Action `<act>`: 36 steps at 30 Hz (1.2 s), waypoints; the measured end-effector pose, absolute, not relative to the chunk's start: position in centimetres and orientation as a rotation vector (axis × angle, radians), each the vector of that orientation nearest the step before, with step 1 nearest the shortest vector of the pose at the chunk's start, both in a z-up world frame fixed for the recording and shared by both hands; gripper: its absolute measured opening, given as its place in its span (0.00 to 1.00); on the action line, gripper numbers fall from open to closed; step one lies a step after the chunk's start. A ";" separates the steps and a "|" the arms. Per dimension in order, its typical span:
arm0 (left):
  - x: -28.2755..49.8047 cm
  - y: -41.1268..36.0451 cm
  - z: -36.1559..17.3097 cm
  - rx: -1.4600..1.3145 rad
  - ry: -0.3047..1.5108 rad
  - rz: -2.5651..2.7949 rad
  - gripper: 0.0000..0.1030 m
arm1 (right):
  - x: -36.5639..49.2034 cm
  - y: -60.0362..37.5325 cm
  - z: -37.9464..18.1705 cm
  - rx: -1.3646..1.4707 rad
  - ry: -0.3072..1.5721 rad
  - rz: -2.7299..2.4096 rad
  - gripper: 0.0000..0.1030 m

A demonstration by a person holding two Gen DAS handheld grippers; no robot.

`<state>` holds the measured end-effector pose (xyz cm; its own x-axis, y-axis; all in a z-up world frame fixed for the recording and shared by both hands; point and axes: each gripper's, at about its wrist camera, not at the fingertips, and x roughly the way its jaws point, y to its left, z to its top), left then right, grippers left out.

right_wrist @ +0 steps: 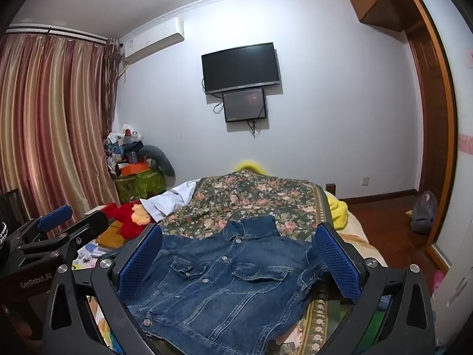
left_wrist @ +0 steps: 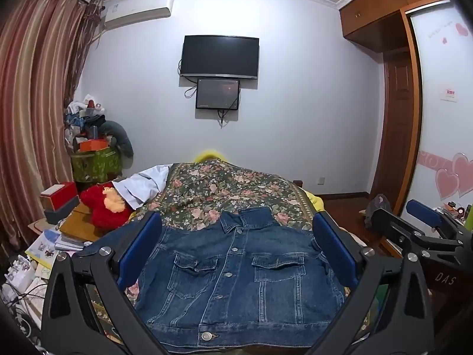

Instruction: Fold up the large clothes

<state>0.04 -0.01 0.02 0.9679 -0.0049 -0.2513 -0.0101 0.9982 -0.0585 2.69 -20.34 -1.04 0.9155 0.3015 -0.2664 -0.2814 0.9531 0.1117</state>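
Observation:
A dark blue denim jacket [left_wrist: 236,275] lies front up and buttoned on the floral bedspread [left_wrist: 224,189], collar toward the far wall; it also shows in the right wrist view [right_wrist: 224,284]. Its sleeves are not visible. My left gripper [left_wrist: 236,251] is open and empty, held above the near part of the jacket, blue pads spread wide either side. My right gripper [right_wrist: 236,260] is open and empty above the jacket too; it shows at the right edge of the left wrist view [left_wrist: 425,222]. The left gripper shows at the left edge of the right wrist view [right_wrist: 56,219].
A red plush toy [left_wrist: 103,207] and a white garment [left_wrist: 145,183] lie at the bed's left side. Boxes, books and papers [left_wrist: 59,230] crowd the left. A yellow blanket [right_wrist: 337,207] hangs off the right. Wooden floor and wardrobe [left_wrist: 396,136] on the right.

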 end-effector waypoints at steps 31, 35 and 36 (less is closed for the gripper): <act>-0.6 0.9 -1.7 -0.069 0.256 0.035 1.00 | 2.7 -19.8 -1.1 0.059 0.289 0.312 1.00; -0.7 0.8 -1.6 -0.068 0.255 0.038 1.00 | 2.3 -19.8 -1.1 0.059 0.281 0.312 1.00; -0.8 0.8 -1.5 -0.068 0.254 0.040 1.00 | 2.3 -19.8 -1.1 0.061 0.280 0.314 1.00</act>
